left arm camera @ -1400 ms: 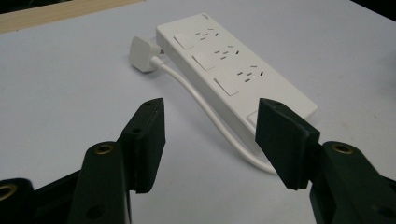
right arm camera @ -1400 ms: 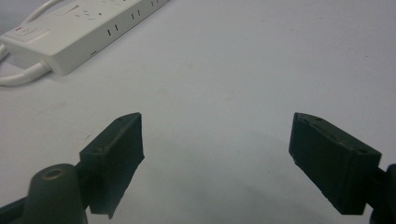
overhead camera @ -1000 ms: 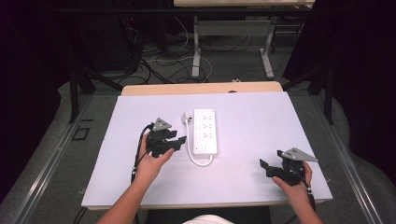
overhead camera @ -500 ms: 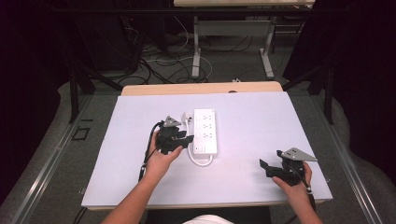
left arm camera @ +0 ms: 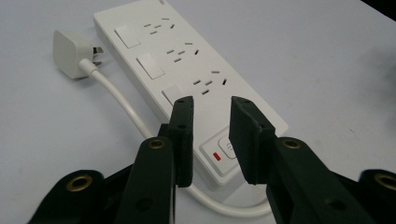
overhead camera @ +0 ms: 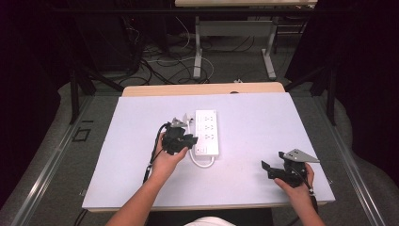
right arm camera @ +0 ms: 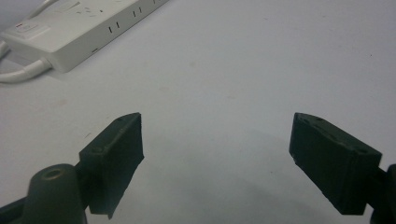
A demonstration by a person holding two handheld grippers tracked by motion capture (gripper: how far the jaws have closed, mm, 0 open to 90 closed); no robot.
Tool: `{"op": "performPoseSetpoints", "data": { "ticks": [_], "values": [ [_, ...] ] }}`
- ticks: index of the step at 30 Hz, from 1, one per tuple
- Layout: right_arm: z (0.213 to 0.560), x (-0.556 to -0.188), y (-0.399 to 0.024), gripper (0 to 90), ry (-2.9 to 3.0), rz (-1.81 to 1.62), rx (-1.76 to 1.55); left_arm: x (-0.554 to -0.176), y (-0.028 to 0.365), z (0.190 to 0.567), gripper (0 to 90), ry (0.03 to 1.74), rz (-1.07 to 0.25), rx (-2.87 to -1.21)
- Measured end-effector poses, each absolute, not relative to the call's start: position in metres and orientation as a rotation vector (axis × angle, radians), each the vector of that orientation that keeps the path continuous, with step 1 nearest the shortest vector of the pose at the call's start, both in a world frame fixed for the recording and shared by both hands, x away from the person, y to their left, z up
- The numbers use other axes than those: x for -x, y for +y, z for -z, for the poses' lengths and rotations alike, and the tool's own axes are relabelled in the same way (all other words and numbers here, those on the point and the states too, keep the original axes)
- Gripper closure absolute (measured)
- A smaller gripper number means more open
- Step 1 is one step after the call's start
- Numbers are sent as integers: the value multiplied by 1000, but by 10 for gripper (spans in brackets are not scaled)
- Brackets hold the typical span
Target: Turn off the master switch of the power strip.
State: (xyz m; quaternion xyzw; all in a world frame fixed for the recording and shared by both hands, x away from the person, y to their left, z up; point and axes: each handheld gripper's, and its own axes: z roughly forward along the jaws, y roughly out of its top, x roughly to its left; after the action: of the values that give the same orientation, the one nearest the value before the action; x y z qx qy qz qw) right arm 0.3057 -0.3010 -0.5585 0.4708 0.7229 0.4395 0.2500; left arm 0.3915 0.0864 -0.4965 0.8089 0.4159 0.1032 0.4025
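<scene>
A white power strip [overhead camera: 207, 132] lies mid-table, its white cable [overhead camera: 201, 164] looping off the near end back to a white plug [overhead camera: 187, 117] at its left. My left gripper [overhead camera: 192, 140] hovers at the strip's near left side. In the left gripper view that gripper [left arm camera: 210, 123] is open by a narrow gap, with nothing between the jaws, over the strip's [left arm camera: 187, 60] end with the switch [left arm camera: 223, 149]; the plug [left arm camera: 70, 53] lies far left. My right gripper [overhead camera: 267, 170] rests near the front right, wide open [right arm camera: 215, 149] above bare table.
The white table top [overhead camera: 263, 117] has a wooden strip along its far edge [overhead camera: 202, 88]. Beyond it are table legs and loose cables on the floor [overhead camera: 174, 61]. In the right gripper view the power strip [right arm camera: 79, 28] lies at the top left.
My left gripper has moved right and slightly forward, up to the power strip's near end. The right gripper has stayed put.
</scene>
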Motion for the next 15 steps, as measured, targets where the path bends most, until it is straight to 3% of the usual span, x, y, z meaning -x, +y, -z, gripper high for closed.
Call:
{"op": "performPoseSetpoints", "data": {
  "ticks": [15],
  "values": [
    [559, -306, -301, 171, 1960, -1200, -1284, -397, 77, 507, 865, 1083, -238, -2092]
  ]
}}
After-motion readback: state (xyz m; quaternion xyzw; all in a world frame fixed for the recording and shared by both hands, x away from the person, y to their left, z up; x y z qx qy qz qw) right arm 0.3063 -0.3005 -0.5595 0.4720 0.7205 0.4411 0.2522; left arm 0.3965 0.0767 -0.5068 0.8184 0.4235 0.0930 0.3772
